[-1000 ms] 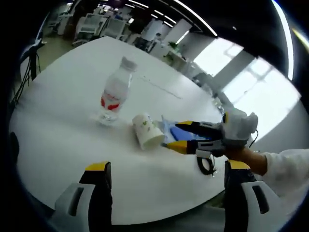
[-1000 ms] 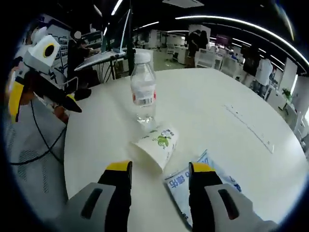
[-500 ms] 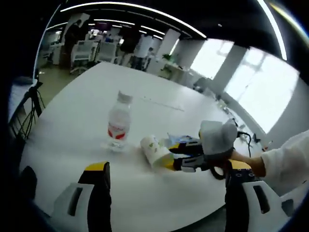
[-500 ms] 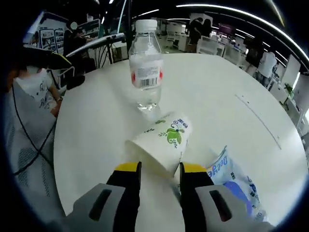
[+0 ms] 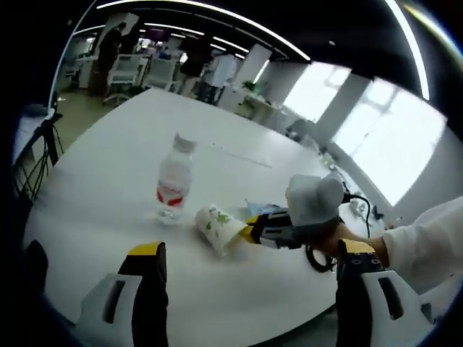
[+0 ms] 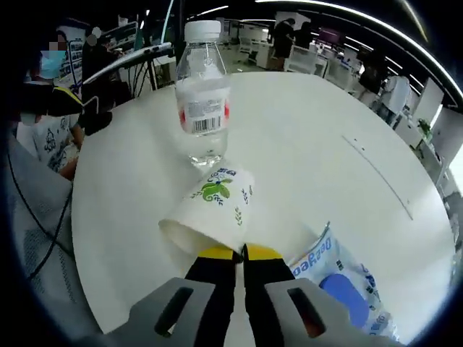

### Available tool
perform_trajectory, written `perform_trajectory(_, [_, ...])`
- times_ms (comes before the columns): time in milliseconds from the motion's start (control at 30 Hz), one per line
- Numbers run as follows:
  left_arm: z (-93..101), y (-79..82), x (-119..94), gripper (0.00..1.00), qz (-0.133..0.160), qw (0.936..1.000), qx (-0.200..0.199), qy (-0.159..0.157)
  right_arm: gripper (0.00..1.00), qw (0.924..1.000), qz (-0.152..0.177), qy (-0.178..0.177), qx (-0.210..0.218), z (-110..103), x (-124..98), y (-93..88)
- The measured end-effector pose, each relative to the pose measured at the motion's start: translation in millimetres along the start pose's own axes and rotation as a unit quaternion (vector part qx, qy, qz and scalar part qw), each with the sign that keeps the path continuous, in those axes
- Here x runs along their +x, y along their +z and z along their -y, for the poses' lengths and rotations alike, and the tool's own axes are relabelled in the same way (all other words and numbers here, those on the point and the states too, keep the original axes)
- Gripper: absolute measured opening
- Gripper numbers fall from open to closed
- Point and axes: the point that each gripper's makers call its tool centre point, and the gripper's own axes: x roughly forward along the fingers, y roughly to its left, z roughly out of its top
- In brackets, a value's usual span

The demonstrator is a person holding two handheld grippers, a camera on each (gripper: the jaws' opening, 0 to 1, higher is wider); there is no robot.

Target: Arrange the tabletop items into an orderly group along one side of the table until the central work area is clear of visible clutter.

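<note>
A white paper cup (image 6: 210, 210) with a green leaf print lies on its side on the round white table (image 6: 304, 130), its mouth facing my right gripper (image 6: 231, 253). That gripper is shut on the cup's rim. Just behind the cup stands a clear water bottle (image 6: 203, 108) with a red-and-white label, upright and capped. A blue-and-white packet (image 6: 340, 282) lies flat to the right of the jaws. In the left gripper view the cup (image 5: 217, 227) sits right of the bottle (image 5: 173, 186), with the right gripper (image 5: 249, 233) pinching it. My left gripper (image 5: 253, 248) hovers open and holds nothing.
A person's hand and white sleeve (image 5: 419, 246) hold the right gripper near the table's near edge (image 5: 217, 325). A thin ruler-like strip (image 6: 376, 177) lies further across the table. Office desks, chairs and people stand beyond it.
My right gripper's jaws have moved in and shut on the cup's rim. The left gripper has stayed open, only its view shifting a little.
</note>
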Motion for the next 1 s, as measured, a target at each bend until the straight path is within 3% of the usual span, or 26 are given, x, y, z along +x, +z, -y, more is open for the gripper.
perform_trajectory(100, [0.3, 1.8, -1, 0.95, 0.002, 1.0, 0.007, 0.002, 0.0, 1.0, -0.006, 0.003, -0.004, 3, -4, 5.9])
perform_trajectory(200, [-0.8, 1.4, -2, 0.95, -0.001, 0.9999, 0.015, 0.007, 0.0, 0.9983, -0.019, 0.03, 0.047, -7, -13, 7.1])
perform_trajectory(333, [-1.2, 0.2, -3, 0.95, -0.006, 0.9996, 0.026, 0.012, 0.0, 0.9949, -0.048, 0.05, 0.073, -12, -24, 6.2])
perform_trajectory(500, [0.9, 1.2, -3, 0.95, -0.007, 0.9992, 0.037, 0.01, 0.0, 0.9876, -0.083, 0.061, 0.118, -2, -24, 2.2])
perform_trajectory(633, [2.9, 0.0, -3, 0.95, -0.011, 0.9994, 0.034, 0.003, 0.0, 0.9758, -0.12, 0.064, 0.171, 4, -32, -3.6])
perform_trajectory(800, [2.4, -0.8, -3, 0.94, -0.015, 0.9993, 0.033, 0.003, 0.0, 0.9602, -0.202, 0.076, 0.177, 7, -37, -17.4])
perform_trajectory(933, [2.4, -0.1, -3, 0.94, -0.014, 0.9995, 0.028, -0.001, 0.0, 0.9404, -0.229, 0.097, 0.232, 7, -37, -9.6])
perform_trajectory(1000, [2.2, -0.9, -3, 0.93, -0.016, 0.9995, 0.026, -0.002, 0.0, 0.9331, -0.26, 0.102, 0.226, 8, -41, -10.9])
